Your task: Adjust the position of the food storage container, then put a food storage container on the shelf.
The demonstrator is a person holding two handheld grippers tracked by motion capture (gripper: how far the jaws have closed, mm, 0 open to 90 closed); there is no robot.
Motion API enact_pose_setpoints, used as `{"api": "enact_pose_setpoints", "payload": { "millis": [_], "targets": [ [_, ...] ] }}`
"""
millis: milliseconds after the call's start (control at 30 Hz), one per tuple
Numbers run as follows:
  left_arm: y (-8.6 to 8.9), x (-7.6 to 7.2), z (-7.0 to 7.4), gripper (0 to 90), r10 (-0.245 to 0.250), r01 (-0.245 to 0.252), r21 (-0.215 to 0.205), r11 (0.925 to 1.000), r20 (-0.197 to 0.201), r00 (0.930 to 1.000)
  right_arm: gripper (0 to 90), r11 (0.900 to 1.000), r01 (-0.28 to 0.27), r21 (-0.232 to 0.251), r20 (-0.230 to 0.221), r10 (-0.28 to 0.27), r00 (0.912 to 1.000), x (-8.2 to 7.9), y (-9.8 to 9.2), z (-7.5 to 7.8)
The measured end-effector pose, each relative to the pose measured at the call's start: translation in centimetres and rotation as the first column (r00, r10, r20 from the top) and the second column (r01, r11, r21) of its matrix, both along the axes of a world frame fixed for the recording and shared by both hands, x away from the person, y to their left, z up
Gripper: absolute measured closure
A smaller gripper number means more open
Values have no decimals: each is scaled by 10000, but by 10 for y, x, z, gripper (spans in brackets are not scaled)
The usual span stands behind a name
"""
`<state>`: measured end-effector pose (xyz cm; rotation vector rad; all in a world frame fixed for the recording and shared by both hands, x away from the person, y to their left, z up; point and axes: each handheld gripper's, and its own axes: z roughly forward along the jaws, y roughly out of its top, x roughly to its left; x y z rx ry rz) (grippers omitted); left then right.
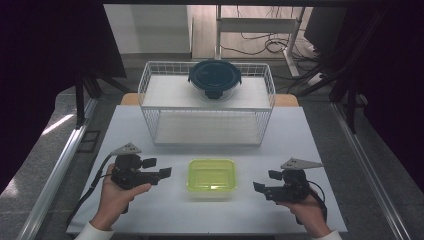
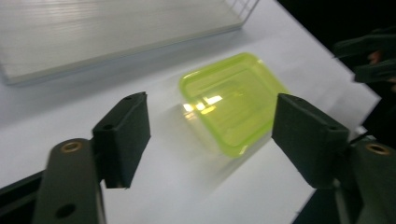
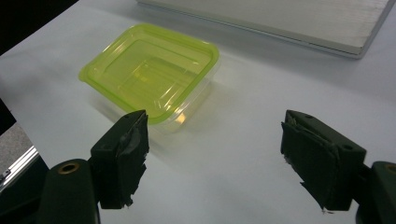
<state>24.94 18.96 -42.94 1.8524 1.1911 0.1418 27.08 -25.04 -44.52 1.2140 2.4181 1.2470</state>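
Note:
A clear rectangular box with a yellow-green lid (image 1: pixel 211 176) sits on the white table near the front, between my two grippers. My left gripper (image 1: pixel 157 168) hovers just left of it, jaws wide open with nothing between them; the lidded box (image 2: pixel 232 101) lies a little ahead of its fingertips. My right gripper (image 1: pixel 267 181) rests to the right of the box, also open and empty, and the box (image 3: pixel 152 71) lies ahead and to the left of its jaws. A round glass container with a dark blue lid (image 1: pixel 215 79) stands on top of the wire rack (image 1: pixel 150 80).
The white wire rack (image 1: pixel 265 117) stands at the back of the table, with a shelf board (image 2: pixel 107 28) low inside it. The table's front edge (image 1: pixel 200 231) runs just under the hands. Metal rails flank the table on both sides.

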Motion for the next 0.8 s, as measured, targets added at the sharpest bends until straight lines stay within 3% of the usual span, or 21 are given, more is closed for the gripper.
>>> {"api": "enact_pose_setpoints", "payload": {
  "millis": [167,333,400,500,800],
  "targets": [
    [-3,-7,-4,284,-61,60,86,9999,115,9999,234,9999,-152,-1,17,152,9999,4,6,1],
    [-5,-6,-13,219,86,-85,38,10000,-204,9998,234,9997,-225,34,-25,226,9997,8,10,1],
    [-5,-4,-14,187,117,-121,-110,9999,-355,9993,234,9996,-217,163,-72,218,9997,9,11,1],
    [-7,-3,-16,240,26,-41,-283,9996,-509,9987,239,9986,-71,530,-394,92,9992,13,12,3],
    [-12,11,-23,241,-152,76,-832,9965,-916,9957,240,9939,188,1084,-917,-88,9957,24,17,5]
  ]
}}
